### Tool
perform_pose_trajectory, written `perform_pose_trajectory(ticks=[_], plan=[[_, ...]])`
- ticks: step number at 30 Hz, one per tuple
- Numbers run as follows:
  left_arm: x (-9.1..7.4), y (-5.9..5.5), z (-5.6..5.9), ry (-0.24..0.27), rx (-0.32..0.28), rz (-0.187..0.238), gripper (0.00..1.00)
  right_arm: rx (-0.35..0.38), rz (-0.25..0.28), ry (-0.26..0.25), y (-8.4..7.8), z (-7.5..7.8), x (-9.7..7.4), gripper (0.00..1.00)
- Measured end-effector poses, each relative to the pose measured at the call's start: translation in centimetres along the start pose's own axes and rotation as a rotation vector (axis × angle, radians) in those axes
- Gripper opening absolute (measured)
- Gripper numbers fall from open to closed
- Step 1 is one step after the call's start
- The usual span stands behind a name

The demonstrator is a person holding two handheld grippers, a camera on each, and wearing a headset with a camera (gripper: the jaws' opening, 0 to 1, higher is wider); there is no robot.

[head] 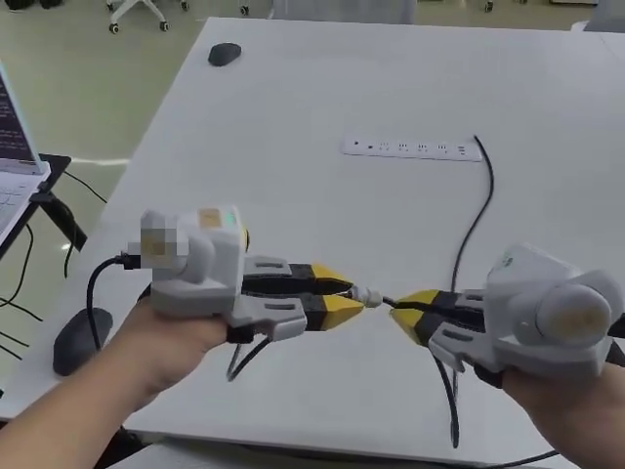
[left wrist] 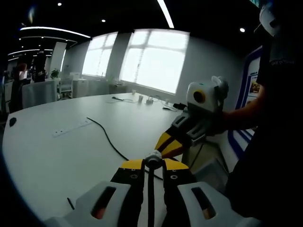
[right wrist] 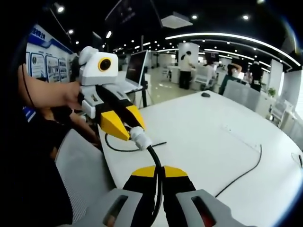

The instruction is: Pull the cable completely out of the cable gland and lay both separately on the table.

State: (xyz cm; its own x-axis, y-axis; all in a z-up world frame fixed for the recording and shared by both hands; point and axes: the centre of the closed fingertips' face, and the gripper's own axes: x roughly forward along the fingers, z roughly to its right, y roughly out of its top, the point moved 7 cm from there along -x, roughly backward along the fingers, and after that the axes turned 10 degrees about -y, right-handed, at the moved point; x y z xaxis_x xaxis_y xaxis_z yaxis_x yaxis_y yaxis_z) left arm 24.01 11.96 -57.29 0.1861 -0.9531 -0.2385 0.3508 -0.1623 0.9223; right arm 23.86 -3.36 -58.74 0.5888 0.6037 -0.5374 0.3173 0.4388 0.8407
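Head view, nearest first: left hand [head: 161, 342] and right hand [head: 571, 405] are each holding a gripper above the near edge of the table [head: 293, 176].

Left gripper [head: 352, 295]: its yellow fingers are pinching the white gland [head: 368, 296], which is sticking out past the tips toward the right gripper [head: 402, 311].

Right gripper: its fingers are pressing together on the black cable [head: 387, 302], just beside the gland.

Cable: it is running as a short span between the two sets of tips and is seated in the gland. Both are hanging in the air over the table, not lying on it.

Left gripper view: the gland is sitting between that gripper's two yellow tips, with the right gripper showing just beyond it.

Right gripper view: the cable is passing up between that gripper's yellow tips and entering the gland.

Loop [head: 244, 357]: a black loop is drooping under the left gripper toward the table.

Lead [head: 476, 220]: a black line is lying across the table and passing under the right gripper. Whether it is the same cable cannot be told.

Strip [head: 410, 149]: a white power strip is lying flat farther back.

Mouse [head: 225, 54]: it is sitting near the far left edge.
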Motion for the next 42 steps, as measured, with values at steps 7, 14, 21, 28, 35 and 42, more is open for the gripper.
perform_pose_trajectory(ticks=[7, 14, 21, 28, 35, 42], plan=[[-0.1, -0.2, 0.1, 0.013, 0.001, 0.006, 0.14, 0.13, -0.017, -0.047, -1.3, 0.9, -0.2, 0.0], [-0.3, -0.4, 0.1, 0.021, -0.005, 0.007, 0.13, 0.295, -0.039, -0.12, -3.3, 2.6, -0.3, 0.0], [0.0, -0.7, -0.3, 0.025, -0.013, 0.014, 0.13, 0.435, -0.038, -0.108, -4.1, 2.8, -0.3, 0.0], [-0.2, -0.5, -0.3, 0.024, -0.012, 0.015, 0.13, 0.438, -0.025, -0.102, -4.0, 2.6, -0.4, 0.0], [-0.4, -0.5, 0.0, 0.018, -0.005, 0.007, 0.13, 0.388, -0.01, -0.081, -4.0, 2.1, -0.6, 0.0], [-0.6, -0.4, 0.3, 0.01, -0.012, 0.017, 0.13, 0.243, 0.026, -0.023, -2.5, 1.4, -0.5, 0.01]])
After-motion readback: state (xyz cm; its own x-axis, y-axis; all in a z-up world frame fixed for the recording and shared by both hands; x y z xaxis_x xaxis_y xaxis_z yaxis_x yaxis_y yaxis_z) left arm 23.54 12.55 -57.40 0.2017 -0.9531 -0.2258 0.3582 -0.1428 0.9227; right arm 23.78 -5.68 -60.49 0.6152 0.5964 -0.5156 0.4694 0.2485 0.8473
